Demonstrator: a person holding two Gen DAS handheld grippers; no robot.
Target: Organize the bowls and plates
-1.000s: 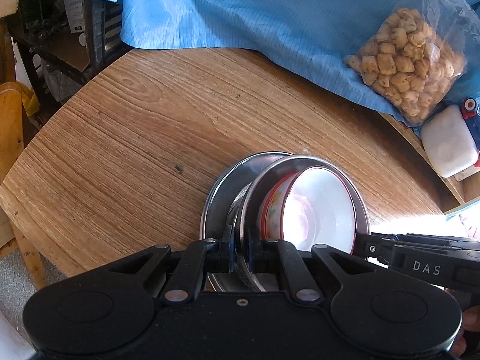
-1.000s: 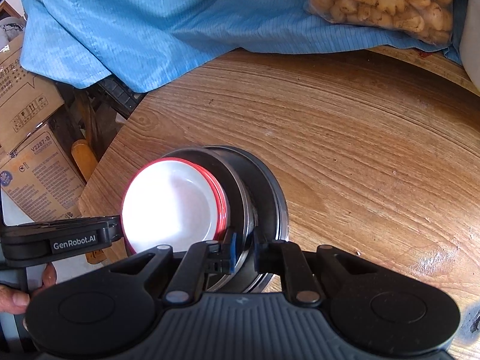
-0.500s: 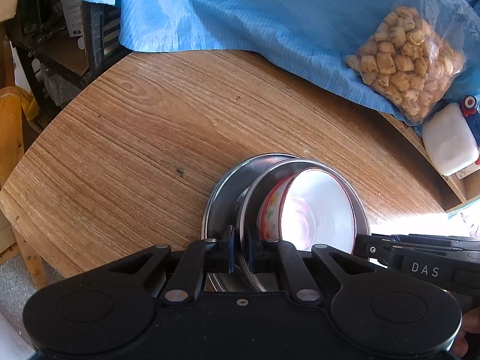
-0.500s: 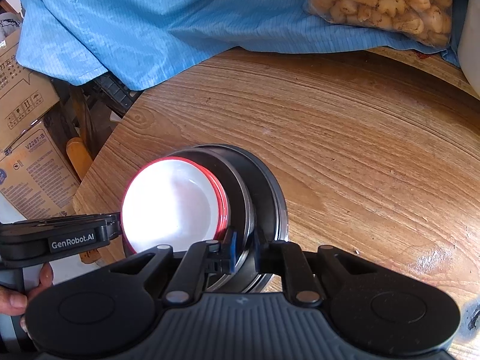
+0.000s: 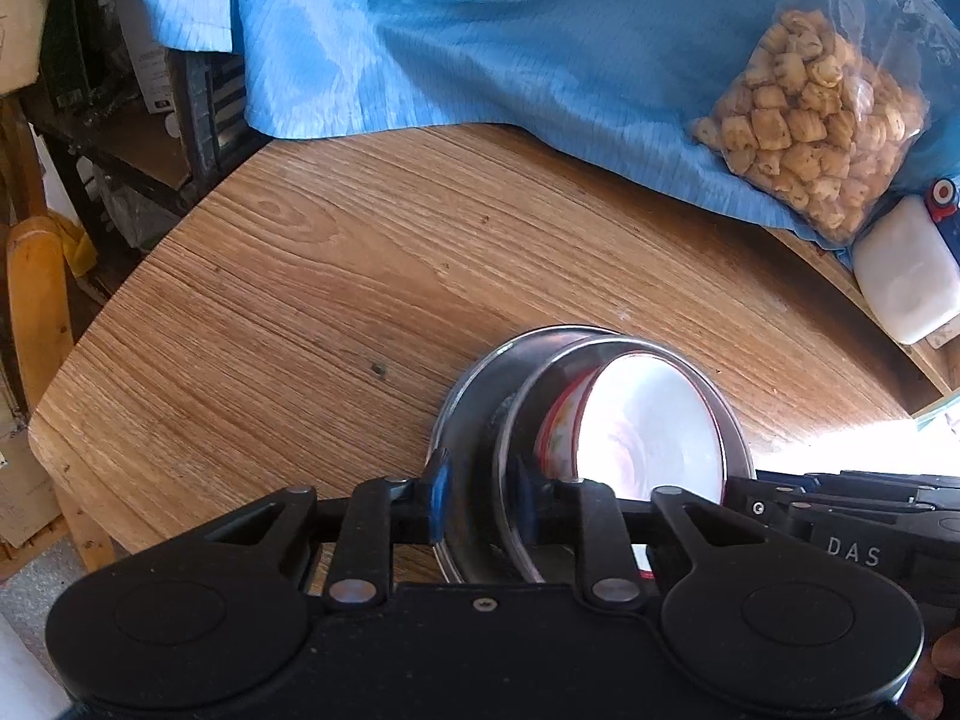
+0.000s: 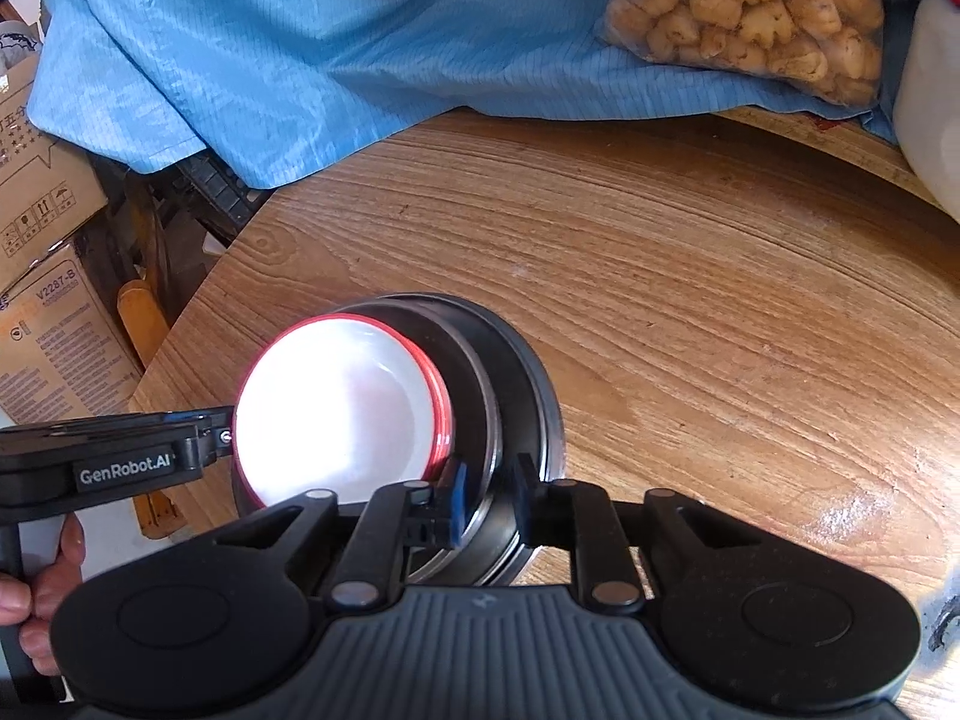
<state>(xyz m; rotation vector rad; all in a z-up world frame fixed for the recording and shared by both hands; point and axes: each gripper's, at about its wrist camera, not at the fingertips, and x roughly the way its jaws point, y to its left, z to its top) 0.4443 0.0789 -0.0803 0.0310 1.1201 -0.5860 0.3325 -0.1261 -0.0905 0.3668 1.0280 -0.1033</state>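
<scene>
A nested stack rests on the wooden table (image 5: 300, 300): an outer steel bowl (image 5: 474, 396), an inner steel bowl (image 5: 522, 420), and a white red-rimmed bowl (image 5: 648, 426) inside them. My left gripper (image 5: 480, 489) straddles both steel rims at the stack's near edge, and its jaws are opening with the pads off the metal. In the right wrist view the same white bowl (image 6: 342, 408) glares brightly inside the steel bowls (image 6: 528, 384). My right gripper (image 6: 489, 495) straddles the inner steel rim, its jaws also opening, with a gap at the pads.
A blue cloth (image 5: 480, 42) covers the table's far side, with a bag of snacks (image 5: 810, 144) and a white container (image 5: 906, 270) on it. The table's edge drops off at the left toward cardboard boxes (image 6: 48, 324). A hand (image 6: 36, 600) holds the left gripper's handle.
Both grippers' jaws have spread apart and let go of the steel rims that they pinched before. The stack and both hands have stayed in place.
</scene>
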